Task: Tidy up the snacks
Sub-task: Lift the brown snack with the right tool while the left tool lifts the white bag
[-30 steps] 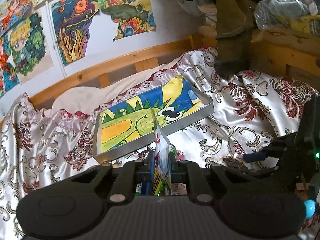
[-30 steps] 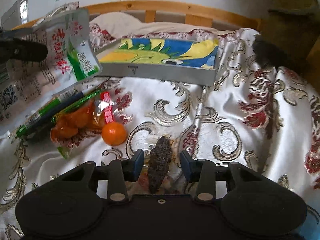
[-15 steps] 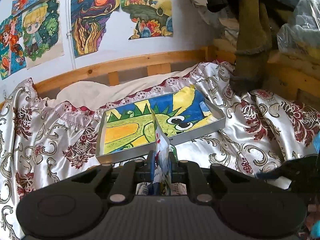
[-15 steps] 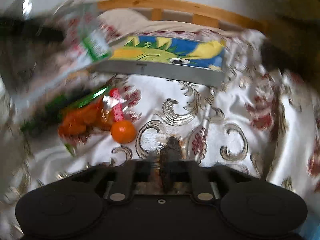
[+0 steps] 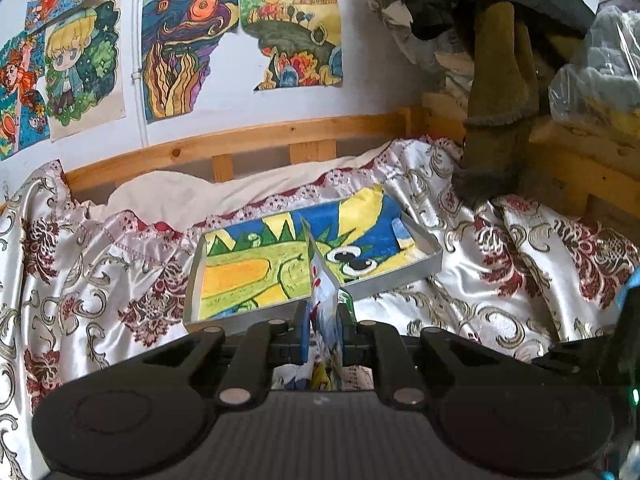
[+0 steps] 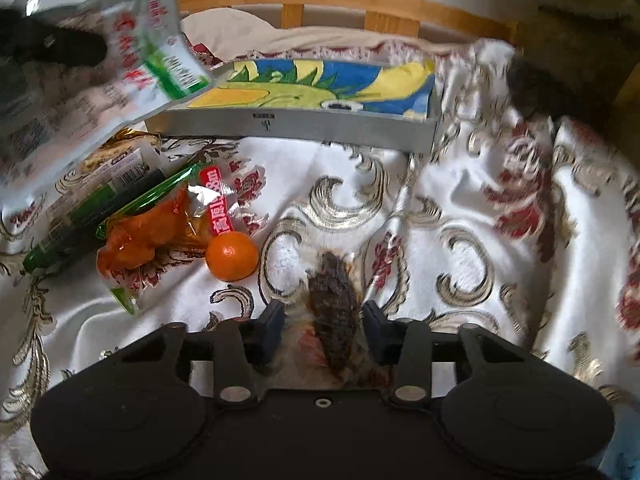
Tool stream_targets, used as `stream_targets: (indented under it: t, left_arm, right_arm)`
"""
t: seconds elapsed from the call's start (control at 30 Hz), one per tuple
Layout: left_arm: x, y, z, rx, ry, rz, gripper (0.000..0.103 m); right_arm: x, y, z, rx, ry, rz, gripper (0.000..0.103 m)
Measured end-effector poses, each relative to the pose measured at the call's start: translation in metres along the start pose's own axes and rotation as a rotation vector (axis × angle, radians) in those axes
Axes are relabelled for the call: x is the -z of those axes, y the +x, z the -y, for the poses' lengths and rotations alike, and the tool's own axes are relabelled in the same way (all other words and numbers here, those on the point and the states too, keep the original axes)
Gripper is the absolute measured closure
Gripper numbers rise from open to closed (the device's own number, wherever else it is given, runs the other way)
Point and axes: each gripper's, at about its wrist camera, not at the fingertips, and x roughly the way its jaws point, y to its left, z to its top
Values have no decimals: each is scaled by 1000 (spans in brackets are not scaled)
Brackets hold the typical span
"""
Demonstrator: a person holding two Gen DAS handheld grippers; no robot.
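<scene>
1. We hold the left tongs [image 5: 323, 334] tilted gently downward above the bed, clamped on a white snack pouch [image 5: 322, 296] that stands edge-on between the pads.
2. Ahead of them lies the grey tray [image 5: 430, 258] with its painted lining, resting on the patterned bedspread [image 5: 500, 280].
3. Our right tongs [image 6: 323, 334] point more steeply down; their jaws are closing, with a dark brown packaged snack [image 6: 334, 312] lying between the pads, which stand clear of it on both sides.
4. Left of that snack sit a mandarin [image 6: 231, 255], an orange snack packet [image 6: 148, 236] and a green packet [image 6: 92, 216], all outside the tray.
</scene>
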Motion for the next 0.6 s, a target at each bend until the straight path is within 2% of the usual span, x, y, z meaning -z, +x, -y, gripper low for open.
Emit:
stream_targets:
  t: [0.03,0.07,0.13,0.17,0.23,0.3,0.5,0.6]
  left_arm:
    - [-2,-1,-1,0,-3,7,90]
    - [-3,-1,-1,-1,-3,14,90]
    - [-5,-2,-1,-5,-3,27,90]
    - [-5,-2,-1,-6,-3,29,90]
    - [-5,-1,-1,-6,-4,25,90]
    - [-5,-1,-2,-3,-8,23,90]
    - [-4,1,-5,-2,-21,23,90]
    - [-3,4,-6,-5,-32,20,90]
  right_arm:
    - [0,-3,-2,17,-24,12,68]
    - [-1,-7,-6,46,-59,23,85]
    - [0,-12,-14,105,-131,45,90]
    - [1,-13,-15,108,-144,47,88]
    - [1,-8,-10,88,-120,28,80]
    - [3,-2,-11,118,-147,12,64]
    - [7,22,-28,225,-295,10,64]
    - [3,30,-20,206,-219,-16,64]
